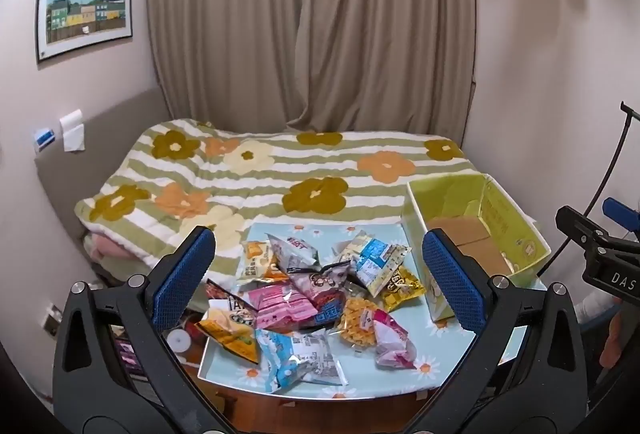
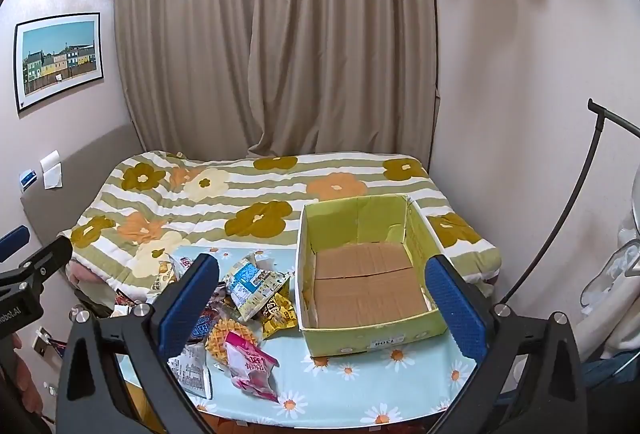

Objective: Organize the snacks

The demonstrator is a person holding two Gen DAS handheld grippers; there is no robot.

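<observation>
A pile of snack packets (image 1: pixel 308 298) lies on a light blue daisy-print tabletop (image 1: pixel 404 382); it also shows in the right wrist view (image 2: pixel 244 310). A yellow-green cardboard box (image 2: pixel 368 274) with a bare brown floor stands to the right of the pile, also seen in the left wrist view (image 1: pixel 480 230). My left gripper (image 1: pixel 320 286) is open and empty, hovering above the pile. My right gripper (image 2: pixel 324 306) is open and empty, above the box's front left corner. A pink packet (image 2: pixel 252 366) and a waffle packet (image 2: pixel 232 338) lie nearest the front edge.
A bed with a green-striped flower quilt (image 1: pixel 280 178) lies behind the table. Beige curtains (image 1: pixel 312 22) hang at the back. A framed picture (image 1: pixel 84 10) hangs on the left wall. A black stand (image 2: pixel 560 226) rises at the right.
</observation>
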